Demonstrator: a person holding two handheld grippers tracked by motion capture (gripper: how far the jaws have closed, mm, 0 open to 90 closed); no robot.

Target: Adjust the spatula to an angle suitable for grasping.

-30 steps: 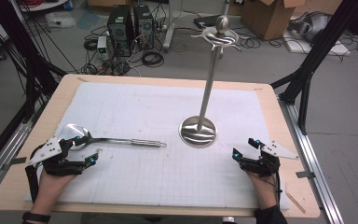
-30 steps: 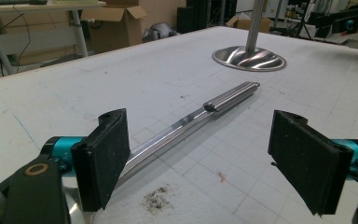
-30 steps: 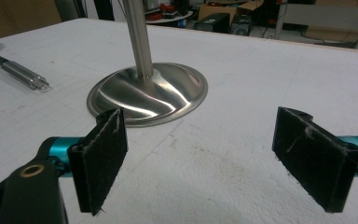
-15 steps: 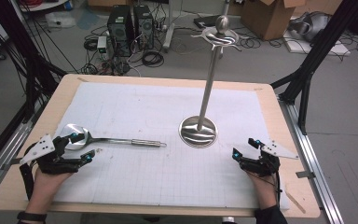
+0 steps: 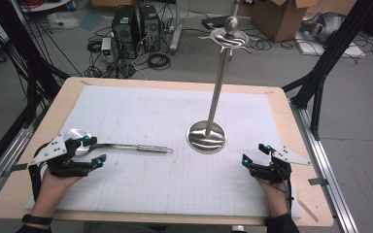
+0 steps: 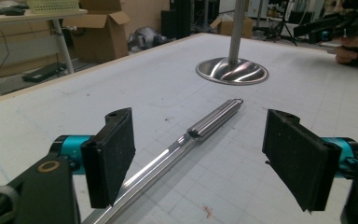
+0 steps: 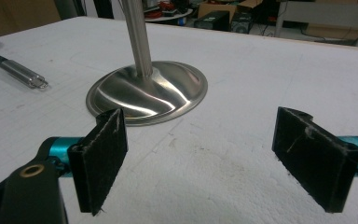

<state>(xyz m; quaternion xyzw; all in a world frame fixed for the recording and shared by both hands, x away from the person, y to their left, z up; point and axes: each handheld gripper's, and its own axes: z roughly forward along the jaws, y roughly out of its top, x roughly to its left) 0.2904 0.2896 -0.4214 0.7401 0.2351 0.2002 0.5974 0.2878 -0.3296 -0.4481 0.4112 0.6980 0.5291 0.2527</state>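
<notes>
A steel ladle (image 5: 126, 146) lies on the white mat, bowl to the left and handle pointing right toward the stand. My left gripper (image 5: 93, 150) is open, with its jaws straddling the handle close to the bowl. In the left gripper view the handle (image 6: 213, 119) runs between the open left gripper (image 6: 205, 156) without touching the pads. A steel utensil stand (image 5: 207, 137) rises from a round base at mid-table, with hooks at its top (image 5: 230, 38). My right gripper (image 5: 256, 154) sits open and holds nothing, to the right of the base (image 7: 147, 93).
The white gridded mat (image 5: 175, 107) covers most of the wooden table (image 5: 63, 97). The ladle's handle end (image 7: 25, 73) lies left of the base in the right gripper view. Black frame posts stand at both sides, with computers, cables and boxes on the floor behind.
My left gripper has shifted slightly along the ladle near its bowl, still open. The right gripper, ladle and stand have not moved.
</notes>
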